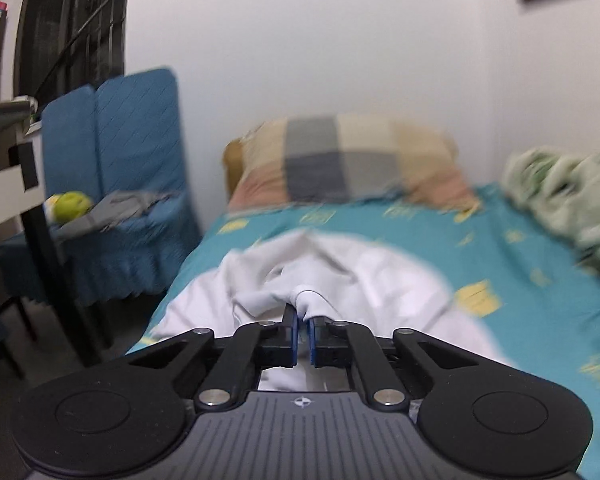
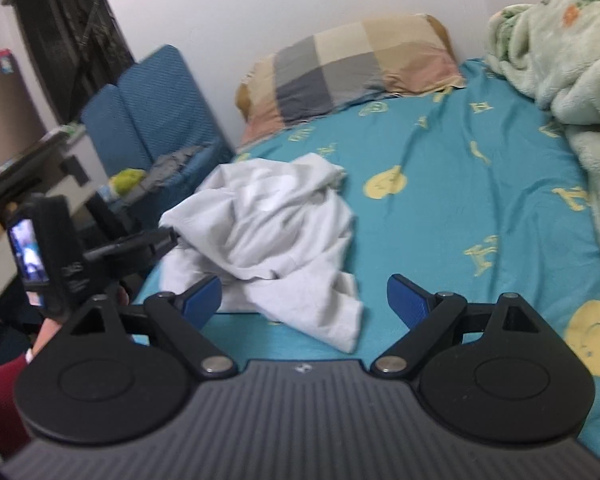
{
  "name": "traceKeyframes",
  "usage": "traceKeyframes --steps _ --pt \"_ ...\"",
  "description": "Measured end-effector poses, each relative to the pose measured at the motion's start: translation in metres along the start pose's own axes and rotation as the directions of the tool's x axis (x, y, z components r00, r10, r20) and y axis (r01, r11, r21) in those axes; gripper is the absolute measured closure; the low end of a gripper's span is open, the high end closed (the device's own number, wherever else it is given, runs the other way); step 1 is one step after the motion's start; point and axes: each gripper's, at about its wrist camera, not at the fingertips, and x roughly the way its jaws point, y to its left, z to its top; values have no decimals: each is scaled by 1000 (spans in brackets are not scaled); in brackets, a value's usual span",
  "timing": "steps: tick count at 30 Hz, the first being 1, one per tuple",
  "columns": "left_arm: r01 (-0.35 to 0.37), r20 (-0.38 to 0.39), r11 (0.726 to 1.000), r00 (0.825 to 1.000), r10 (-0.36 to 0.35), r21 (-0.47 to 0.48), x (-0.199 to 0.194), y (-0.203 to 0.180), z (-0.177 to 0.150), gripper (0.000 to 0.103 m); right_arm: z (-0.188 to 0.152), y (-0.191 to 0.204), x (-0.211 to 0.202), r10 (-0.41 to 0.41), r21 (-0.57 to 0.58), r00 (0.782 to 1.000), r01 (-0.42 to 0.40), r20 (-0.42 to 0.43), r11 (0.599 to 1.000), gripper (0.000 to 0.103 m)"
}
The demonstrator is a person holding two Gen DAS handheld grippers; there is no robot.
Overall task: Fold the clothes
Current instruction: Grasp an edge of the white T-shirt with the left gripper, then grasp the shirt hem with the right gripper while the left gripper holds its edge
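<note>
This is a bedroom in a home. A bed (image 2: 440, 200) with a teal sheet printed with yellow smiley faces stands against a white wall, with a checked pillow (image 2: 352, 68) at the head of the bed and a pale green fleece blanket (image 2: 560, 60) crumpled along its right side. Beside the bed, on its left, stands a chair (image 2: 160, 108) with a blue cover.

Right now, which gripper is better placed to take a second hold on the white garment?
The right gripper: it is open above the bedsheet, with the crumpled white garment just ahead. The left gripper is already shut on a pinch of that cloth.
</note>
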Motion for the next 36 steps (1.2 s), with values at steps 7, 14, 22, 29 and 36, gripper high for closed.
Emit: traceKeyframes --steps 7,14,22,29,36 --pt "126 71 988 990 -119 -91 -133 8 18 98 -10 31 -32 123 -170 989 -108 80 979 12" --pt "159 83 952 986 -142 -263 -247 27 -10 98 -26 60 -59 142 -295 984 -104 112 950 12" --pt "150 55 944 989 -140 -294 -269 42 -28 98 -47 81 -36 97 -319 995 -95 -9 943 12" --pt "101 9 941 995 -104 -324 -230 53 -34 97 -56 76 14 47 -278 998 -55 -36 959 12" --pt "47 -48 938 997 -68 -343 -198 69 -43 97 -57 62 49 -17 -223 999 10 -27 975 48"
